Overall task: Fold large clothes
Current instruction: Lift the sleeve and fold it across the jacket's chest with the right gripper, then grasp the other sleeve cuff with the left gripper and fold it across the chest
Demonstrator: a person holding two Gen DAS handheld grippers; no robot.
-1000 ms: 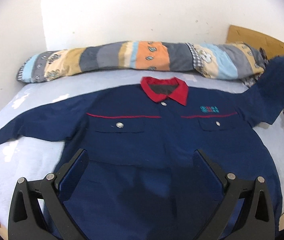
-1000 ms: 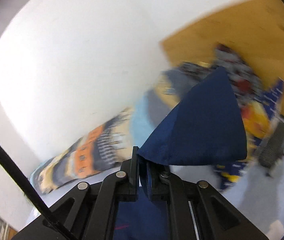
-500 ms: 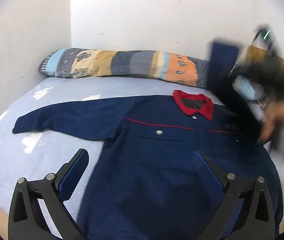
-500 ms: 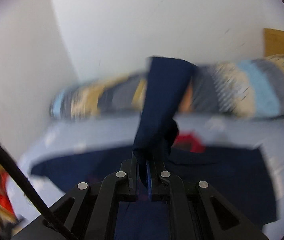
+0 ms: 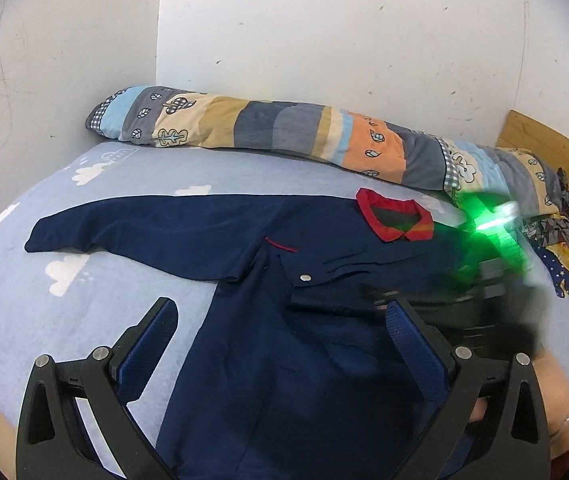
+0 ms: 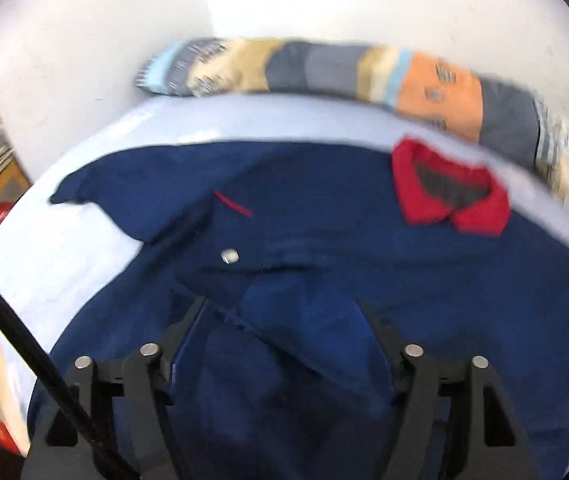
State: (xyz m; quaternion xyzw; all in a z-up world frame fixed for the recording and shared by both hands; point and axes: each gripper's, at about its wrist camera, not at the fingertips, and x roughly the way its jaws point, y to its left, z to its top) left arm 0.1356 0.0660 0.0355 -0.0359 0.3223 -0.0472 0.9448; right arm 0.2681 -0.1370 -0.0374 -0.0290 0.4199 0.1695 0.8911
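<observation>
Item: navy work shirt (image 5: 324, 344), one, front up on the pale blue cloud-print bedsheet (image 5: 96, 280), red collar (image 5: 394, 220) toward the rolled quilt.

Landmark: the collar.

Sleeves: two. One lies spread flat on the sheet, well out to the left of the collar (image 5: 132, 232). The other is folded in across the chest, just below the collar, its cuff end (image 6: 268, 312) lying near the pocket button.

Step in hand, by judgement: the first sleeve fold is laid and let go; the spread sleeve is next. To do it well, take that sleeve near the cuff, carry it flat across the chest below the collar to meet the folded one, and keep the shoulder line straight so the body does not drag with it. The cloth is limp and looks prone to bunching at the armpit.

Left gripper (image 5: 280, 316): jaws spread wide, nothing between them, poised over the shirt's lower body, below and left of the collar.

Right gripper (image 6: 284, 312): jaws parted, over the folded sleeve below the collar; the view is blurred, and it appears to grip nothing.

Count:
- shirt, one
- snap buttons in view, one (image 5: 305, 277)
- red piping, one short length showing (image 5: 280, 245)
- quilt roll (image 5: 268, 132), one, behind the collar
- jumbled patterned cloth (image 5: 568, 240), one heap, right of the collar
- wooden headboard (image 5: 544, 148), one, beyond that heap
</observation>
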